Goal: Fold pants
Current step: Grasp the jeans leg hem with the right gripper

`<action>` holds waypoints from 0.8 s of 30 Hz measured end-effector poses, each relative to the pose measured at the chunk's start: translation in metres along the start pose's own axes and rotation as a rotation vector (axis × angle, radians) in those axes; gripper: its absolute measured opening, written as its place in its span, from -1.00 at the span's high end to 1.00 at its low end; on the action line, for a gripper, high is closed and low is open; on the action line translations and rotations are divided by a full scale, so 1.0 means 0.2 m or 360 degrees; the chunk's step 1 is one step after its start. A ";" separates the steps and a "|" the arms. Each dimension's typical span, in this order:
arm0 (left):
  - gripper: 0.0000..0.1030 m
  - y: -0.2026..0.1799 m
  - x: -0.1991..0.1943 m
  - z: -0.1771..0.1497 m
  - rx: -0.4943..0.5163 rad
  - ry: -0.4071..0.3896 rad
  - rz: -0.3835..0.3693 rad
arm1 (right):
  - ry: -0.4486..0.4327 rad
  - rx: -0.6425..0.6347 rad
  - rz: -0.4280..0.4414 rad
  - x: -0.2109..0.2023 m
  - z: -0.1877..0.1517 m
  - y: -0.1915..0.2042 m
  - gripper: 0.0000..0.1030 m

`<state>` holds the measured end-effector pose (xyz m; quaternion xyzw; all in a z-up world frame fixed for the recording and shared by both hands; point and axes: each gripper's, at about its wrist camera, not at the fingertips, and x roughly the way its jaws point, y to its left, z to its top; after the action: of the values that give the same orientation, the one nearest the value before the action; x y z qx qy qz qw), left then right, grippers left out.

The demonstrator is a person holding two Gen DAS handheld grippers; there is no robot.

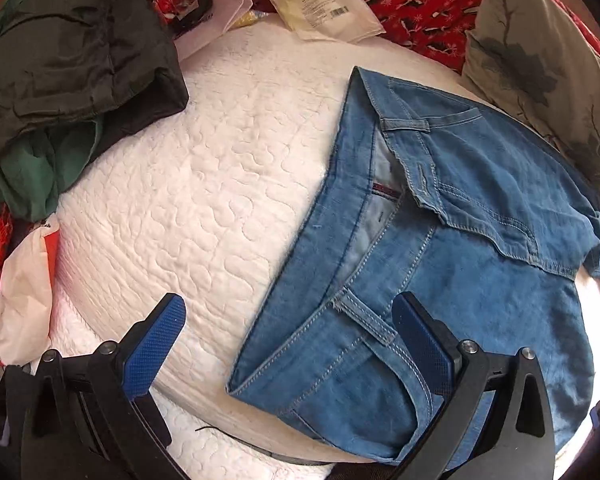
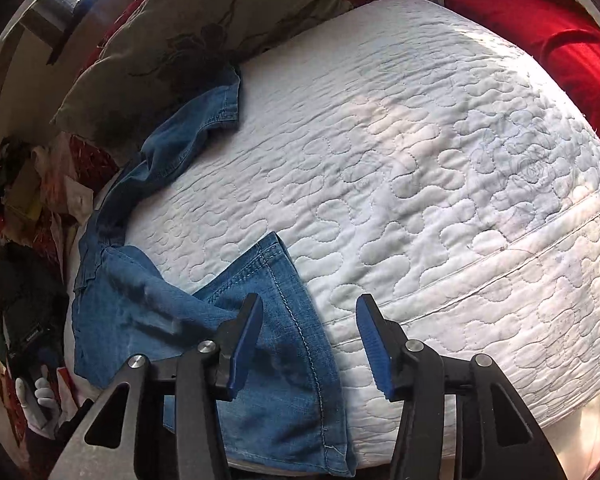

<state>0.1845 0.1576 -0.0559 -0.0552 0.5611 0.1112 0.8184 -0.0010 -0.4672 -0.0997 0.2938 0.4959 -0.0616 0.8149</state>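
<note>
Meanwhile, blue jeans (image 1: 440,264) are spread on a white quilted mattress (image 1: 204,184), waistband gaping and part of the denim doubled over the seat, as 2 hand-held grippers are brought in from the near edge; the left gripper (image 1: 288,344) is held wide open, 1 pad over bare quilting and the other above a belt loop (image 1: 366,318), nothing clasped, while the right gripper (image 2: 308,344) is seen with jaws apart and empty, its left pad above a hemmed trouser leg (image 2: 276,344) that overhangs the mattress edge. A clean fold would likely be served if waistband and hem were each pinched through both layers close to the edge, then lifted together so the cloth is kept taut and seams are matched. A 2nd hem (image 2: 216,108) lies crumpled near a grey-green pillow (image 2: 188,36); how the legs join between the 2 views is not shown, the near side is masked by the gripper frames, and the dark clothing (image 1: 72,48) heaped beyond cannot be identified
</note>
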 end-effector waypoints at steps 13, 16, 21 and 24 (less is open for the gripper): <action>-1.00 -0.12 0.32 0.00 0.0122 0.0316 -0.0103 | 0.0049 -0.0120 -0.0147 0.21 0.09 0.11 -0.28; -1.00 -0.15 0.31 -0.01 0.0182 0.0308 -0.0076 | 0.0057 -0.0282 -0.0158 0.24 0.08 0.20 -0.22; -0.89 -0.19 0.30 -0.05 0.0236 0.0313 -0.0029 | 0.0117 -0.0524 -0.0228 0.29 0.06 0.35 0.72; -0.55 -0.21 0.24 -0.05 0.0229 0.0288 -0.0008 | -0.0009 -0.0579 -0.0262 0.18 0.10 0.38 0.78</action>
<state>0.2026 0.1214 -0.1047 -0.0075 0.6390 0.0631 0.7666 0.0625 -0.4088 -0.0910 0.1001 0.5189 -0.0382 0.8481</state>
